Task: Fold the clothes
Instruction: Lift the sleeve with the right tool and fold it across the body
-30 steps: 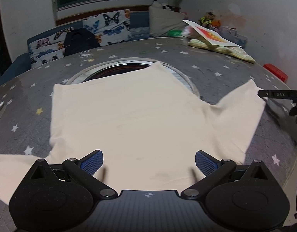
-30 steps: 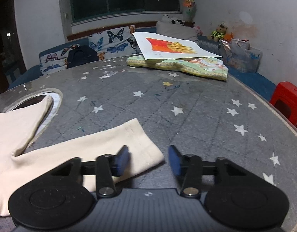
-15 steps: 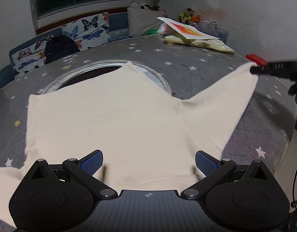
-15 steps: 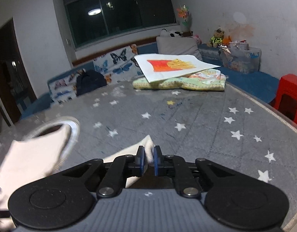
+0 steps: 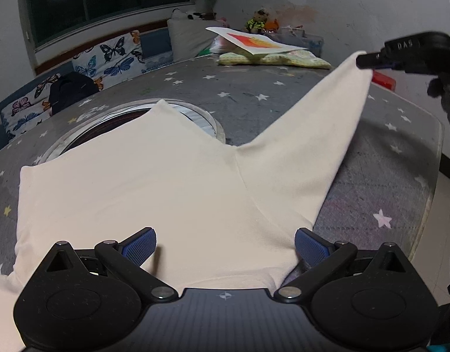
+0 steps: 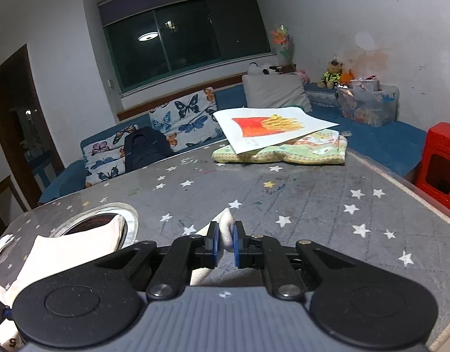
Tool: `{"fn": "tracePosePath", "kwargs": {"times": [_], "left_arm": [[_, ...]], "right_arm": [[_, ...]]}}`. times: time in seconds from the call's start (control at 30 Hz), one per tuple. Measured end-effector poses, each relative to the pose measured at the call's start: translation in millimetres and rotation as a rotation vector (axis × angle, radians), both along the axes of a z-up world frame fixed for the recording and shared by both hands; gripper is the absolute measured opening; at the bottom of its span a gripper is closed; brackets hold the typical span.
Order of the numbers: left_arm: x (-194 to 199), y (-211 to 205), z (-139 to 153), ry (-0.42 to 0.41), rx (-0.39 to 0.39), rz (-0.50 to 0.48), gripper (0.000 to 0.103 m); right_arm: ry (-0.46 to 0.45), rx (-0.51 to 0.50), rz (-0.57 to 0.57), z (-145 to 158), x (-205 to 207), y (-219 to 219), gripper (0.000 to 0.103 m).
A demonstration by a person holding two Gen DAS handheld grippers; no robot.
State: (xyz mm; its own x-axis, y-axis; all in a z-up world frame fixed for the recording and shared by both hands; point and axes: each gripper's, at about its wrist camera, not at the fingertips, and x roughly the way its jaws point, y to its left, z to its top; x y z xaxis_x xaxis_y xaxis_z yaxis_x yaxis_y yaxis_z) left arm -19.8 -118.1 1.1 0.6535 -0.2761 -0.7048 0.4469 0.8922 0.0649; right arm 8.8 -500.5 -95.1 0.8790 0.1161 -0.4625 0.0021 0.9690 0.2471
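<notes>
- Shirt (image 5: 143, 187): cream, long-sleeved, spread flat on the grey star-print table (image 5: 245, 99). Its far edge lies over a round opening (image 5: 122, 117) in the tabletop.
- Left gripper (image 5: 225, 245): jaws wide apart, nothing between them. It sits low over the near edge of the shirt, blue pads (image 5: 140, 245) either side of the cloth. Contact with the fabric cannot be confirmed.
- Right gripper (image 6: 225, 240): jaws closed to a narrow gap, pinching the cuff of the sleeve (image 6: 226, 224).
- Sleeve, seen from the left wrist (image 5: 307, 146): raised off the table, drawn taut up to the right gripper (image 5: 368, 58) at upper right.
- Far side of table: a folded patterned cloth (image 6: 298, 149) with a fries picture (image 6: 269, 127) resting on it, well apart from the shirt.
- Red stool (image 6: 442, 164) stands beside the table at right.
</notes>
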Motion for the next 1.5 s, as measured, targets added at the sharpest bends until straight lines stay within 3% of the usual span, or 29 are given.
{"fn": "tracePosePath", "kwargs": {"times": [0.37,0.67,0.77,1.13,1.3,1.5], "left_arm": [[2,-7,0,0.001,-0.002,-0.01,0.103],[-9,19,19,-0.047,-0.056,0.029,0.103],[-12,29,25,-0.064,-0.074,0.043,0.103],[-35,131,34,-0.103,-0.135,0.292,0.103],[-47,165,28,-0.081,-0.162,0.371,0.103],[-57,182,21,-0.063,-0.164,0.408,0.103]], "right_arm": [[0.003,0.002,0.014,-1,5,4,0.009],[-0.076,-0.002,0.098,37,-2,26,0.009],[-0.116,-0.014,0.155,54,-5,47,0.009],[-0.193,-0.044,0.461,86,-20,171,0.009],[-0.133,-0.04,0.618,67,-20,240,0.009],[0.007,-0.078,0.73,17,-19,298,0.009]]}}
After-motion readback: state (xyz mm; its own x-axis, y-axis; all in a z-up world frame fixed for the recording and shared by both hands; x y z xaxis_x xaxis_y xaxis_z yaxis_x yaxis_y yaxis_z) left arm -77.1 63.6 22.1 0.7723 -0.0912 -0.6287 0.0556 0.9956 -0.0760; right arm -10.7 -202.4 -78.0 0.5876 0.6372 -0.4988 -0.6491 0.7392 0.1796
